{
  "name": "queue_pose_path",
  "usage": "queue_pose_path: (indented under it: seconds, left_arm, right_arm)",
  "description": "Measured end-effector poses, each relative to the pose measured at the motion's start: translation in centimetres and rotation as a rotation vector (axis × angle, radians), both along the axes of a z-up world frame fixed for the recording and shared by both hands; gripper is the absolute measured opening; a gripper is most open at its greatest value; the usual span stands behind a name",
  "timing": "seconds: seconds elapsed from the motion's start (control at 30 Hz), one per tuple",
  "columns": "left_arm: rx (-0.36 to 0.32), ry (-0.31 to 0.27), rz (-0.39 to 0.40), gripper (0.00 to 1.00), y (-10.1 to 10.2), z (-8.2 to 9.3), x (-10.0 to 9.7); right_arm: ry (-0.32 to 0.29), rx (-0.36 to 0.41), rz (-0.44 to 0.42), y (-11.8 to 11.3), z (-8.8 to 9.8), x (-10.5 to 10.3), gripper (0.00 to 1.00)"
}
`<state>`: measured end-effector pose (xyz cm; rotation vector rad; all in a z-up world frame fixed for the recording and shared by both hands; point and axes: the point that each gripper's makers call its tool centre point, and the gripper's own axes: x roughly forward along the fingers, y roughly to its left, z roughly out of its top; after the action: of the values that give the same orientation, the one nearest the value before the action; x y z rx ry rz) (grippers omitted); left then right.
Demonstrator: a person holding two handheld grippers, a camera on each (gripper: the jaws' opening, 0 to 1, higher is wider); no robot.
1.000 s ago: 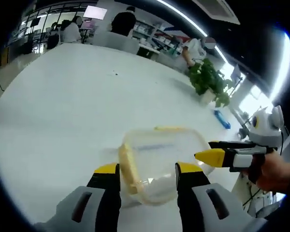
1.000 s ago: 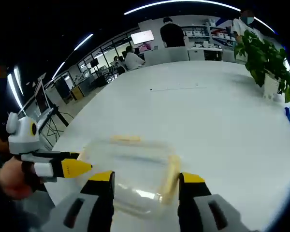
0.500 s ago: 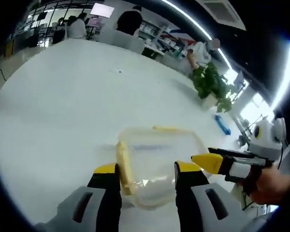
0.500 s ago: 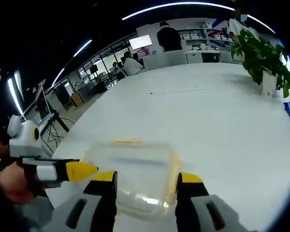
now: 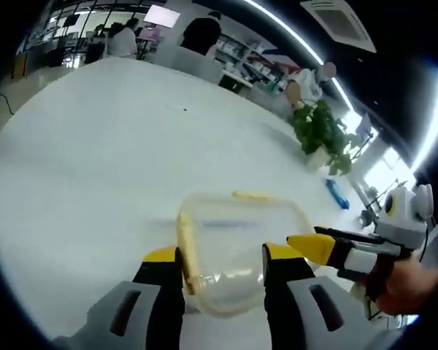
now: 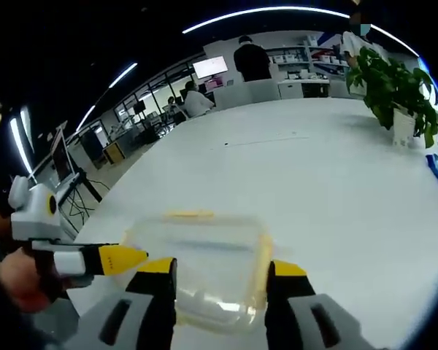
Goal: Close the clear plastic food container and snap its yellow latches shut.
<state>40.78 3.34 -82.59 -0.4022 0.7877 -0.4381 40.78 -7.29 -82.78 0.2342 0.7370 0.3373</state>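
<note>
Clear plastic food container [image 5: 237, 251] is lying on the white worktop [image 5: 95, 160], sitting between the spread jaws of the left tool [image 5: 220, 257] and right tool [image 6: 220, 268].

A large white table [image 6: 328, 182] carries a potted green plant [image 6: 394, 91] at its far right edge, with a blue object [image 5: 336, 194], possibly a pen, beside it. People [image 6: 252, 58] sit beyond the far edge.
</note>
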Motion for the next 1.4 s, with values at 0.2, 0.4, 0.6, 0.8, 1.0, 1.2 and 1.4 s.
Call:
queue_pose_path:
  seconds: [0.2,0.4,0.6,0.8,1.0,1.2,1.4]
  left_arm:
    - [0.008,0.002,-0.003,0.42,0.9,0.0,0.7]
    - [0.013,-0.005,0.005,0.42,2.8,0.0,1.9]
    - [0.016,-0.016,0.019,0.43,4.7,0.0,3.4]
    - [0.023,-0.026,0.035,0.43,6.9,0.1,5.0]
    - [0.026,-0.029,0.045,0.44,8.4,0.1,6.2]
    - [0.028,-0.033,0.056,0.44,9.6,0.1,7.2]
    - [0.04,-0.05,0.015,0.47,10.2,0.1,7.4]
  right_arm:
    - [-0.002,0.002,0.004,0.9,0.2,0.6,0.46]
    - [-0.01,0.009,0.01,2.6,0.3,1.3,0.46]
    - [-0.021,0.011,0.013,4.5,0.4,2.7,0.45]
    - [-0.032,0.016,0.017,6.7,0.5,4.0,0.45]
    - [-0.042,0.021,0.02,8.3,0.5,5.2,0.45]
    - [-0.05,0.024,0.017,9.4,0.6,5.9,0.45]
    - [-0.05,0.035,0.024,10.0,0.5,6.1,0.47]
